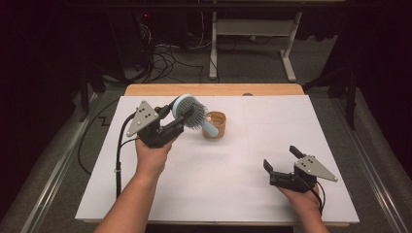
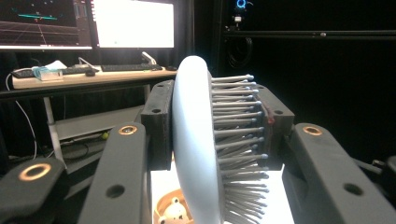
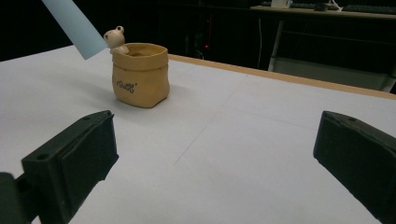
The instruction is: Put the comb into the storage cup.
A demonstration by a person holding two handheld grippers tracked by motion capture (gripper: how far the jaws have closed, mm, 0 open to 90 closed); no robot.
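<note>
My left gripper is shut on the head of a light blue hairbrush, held above the white sheet. In the left gripper view the brush head stands on edge between the two pads, grey bristles pointing right. The brush handle slants down over the rim of a small tan sack-shaped pot. That pot has a little white bear figure at its rim, with the handle tip just above it. My right gripper rests low at the front right, open, with nothing between its pads.
A white sheet covers a wooden table whose far edge shows behind it. Beyond the table stand desk legs and cables on the floor. A desk with monitors lies ahead of the left gripper.
</note>
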